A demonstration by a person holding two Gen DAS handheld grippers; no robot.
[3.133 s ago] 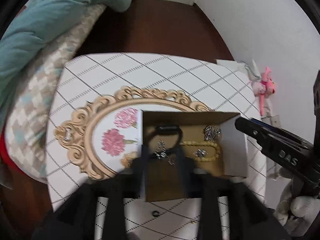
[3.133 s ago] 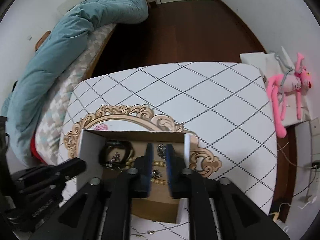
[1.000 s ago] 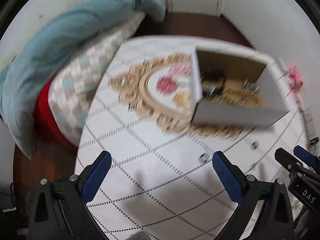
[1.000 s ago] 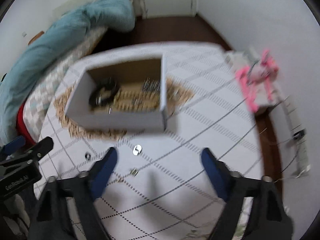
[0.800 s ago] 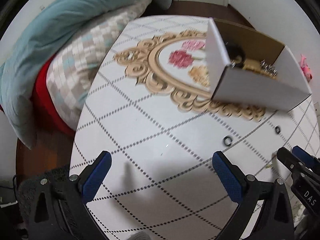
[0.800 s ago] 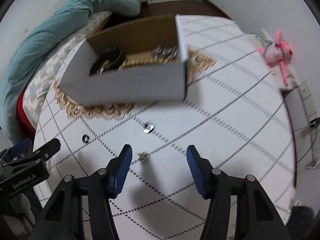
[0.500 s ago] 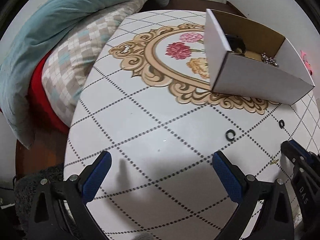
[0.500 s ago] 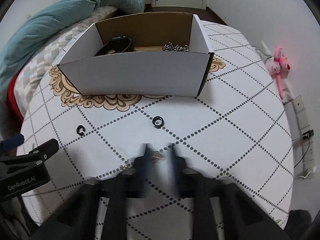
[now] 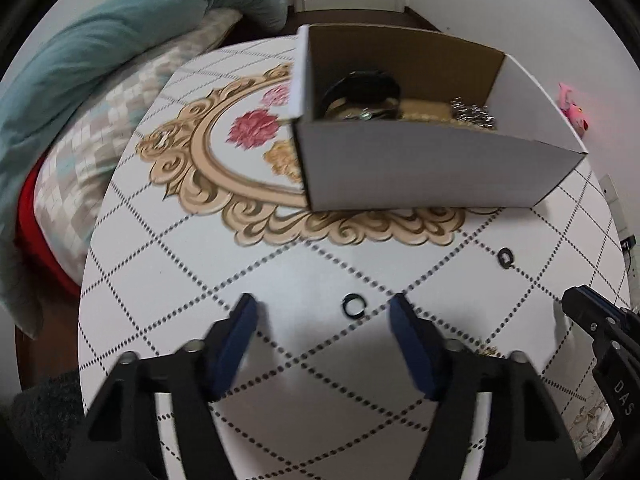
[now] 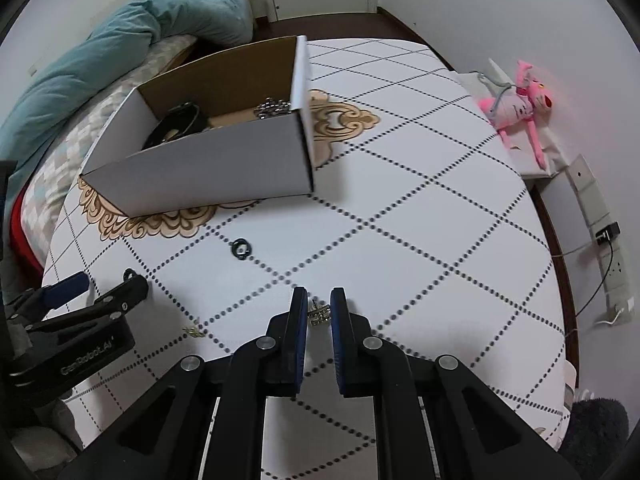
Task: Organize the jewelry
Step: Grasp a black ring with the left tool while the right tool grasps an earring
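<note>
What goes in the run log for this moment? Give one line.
right gripper: closing around metal charm on table | left gripper: open near black ring | box: holds jewelry

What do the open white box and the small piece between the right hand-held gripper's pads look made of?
Open white box: cardboard, seemingly; matte white outside, brown inside, folded thin walls. Small silver-gold piece between the right hand-held gripper pads: probably metal, glinting; too small to be sure.

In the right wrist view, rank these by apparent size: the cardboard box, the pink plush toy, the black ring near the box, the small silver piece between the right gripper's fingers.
1. cardboard box
2. pink plush toy
3. black ring and silver piece: look alike, and the piece sits nearer the camera, so unranked.
</note>
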